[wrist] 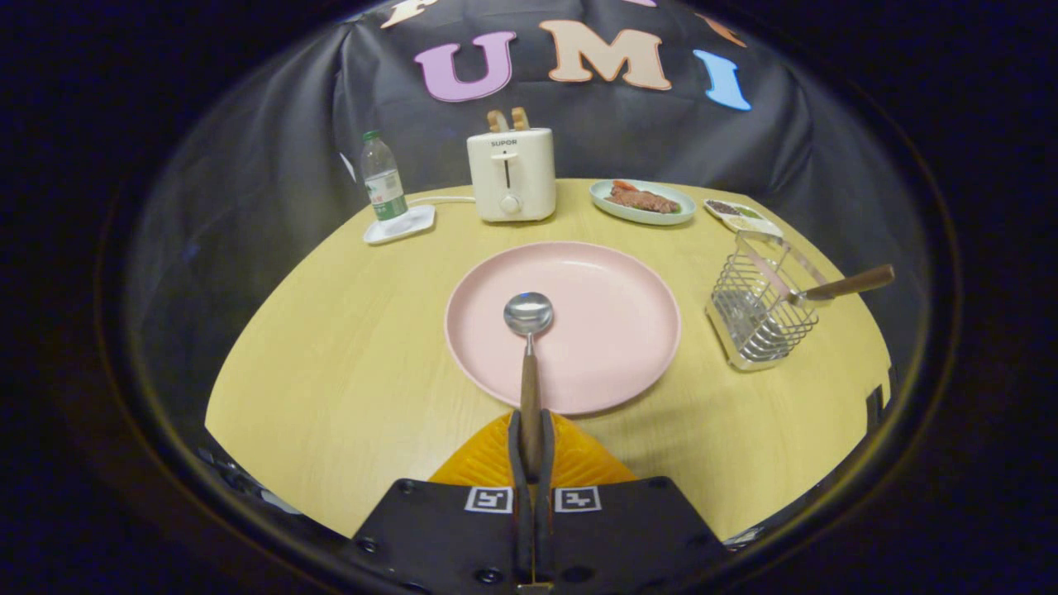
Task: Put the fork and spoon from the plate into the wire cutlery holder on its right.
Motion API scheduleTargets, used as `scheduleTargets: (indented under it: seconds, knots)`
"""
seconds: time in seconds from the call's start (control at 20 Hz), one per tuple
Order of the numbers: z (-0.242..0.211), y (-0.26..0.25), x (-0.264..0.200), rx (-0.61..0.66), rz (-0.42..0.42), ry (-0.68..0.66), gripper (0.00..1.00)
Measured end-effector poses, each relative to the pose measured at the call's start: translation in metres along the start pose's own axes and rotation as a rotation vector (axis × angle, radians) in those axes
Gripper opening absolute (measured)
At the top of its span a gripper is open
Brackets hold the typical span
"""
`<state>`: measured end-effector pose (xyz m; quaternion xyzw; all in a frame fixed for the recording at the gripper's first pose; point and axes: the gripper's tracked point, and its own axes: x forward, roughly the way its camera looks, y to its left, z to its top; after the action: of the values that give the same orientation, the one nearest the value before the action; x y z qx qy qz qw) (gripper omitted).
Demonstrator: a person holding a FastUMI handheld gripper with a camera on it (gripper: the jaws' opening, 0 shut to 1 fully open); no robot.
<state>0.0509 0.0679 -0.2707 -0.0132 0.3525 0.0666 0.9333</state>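
Gripper (531, 450) fingers pressed together on the wooden handle of the spoon (529, 347), pinching it from both sides. Spoon bowl sits over the pink plate (628, 330), near its centre; handle runs back off the plate's near rim into the fingers. Can't tell if the bowl touches the plate or hangs just above it. Wire cutlery holder (760, 310) stands right of the plate, apart from it. Fork (843, 286) already in the holder, wooden handle sticking out to the right, tilted. Beyond the plate: white toaster (511, 173), water bottle (383, 180) on a small tray left of the toaster, dish of food (643, 201) right of it. All on the round wooden table (347, 364).
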Motion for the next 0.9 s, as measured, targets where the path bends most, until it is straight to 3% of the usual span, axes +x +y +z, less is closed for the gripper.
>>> scheduleTargets:
  seconds: [0.35,0.9]
  knots:
    - [0.031,-0.012,-0.023,0.046,0.033,-0.013,0.04]
    - [0.128,-0.153,-0.094,0.088,-0.126,-0.103,0.05]
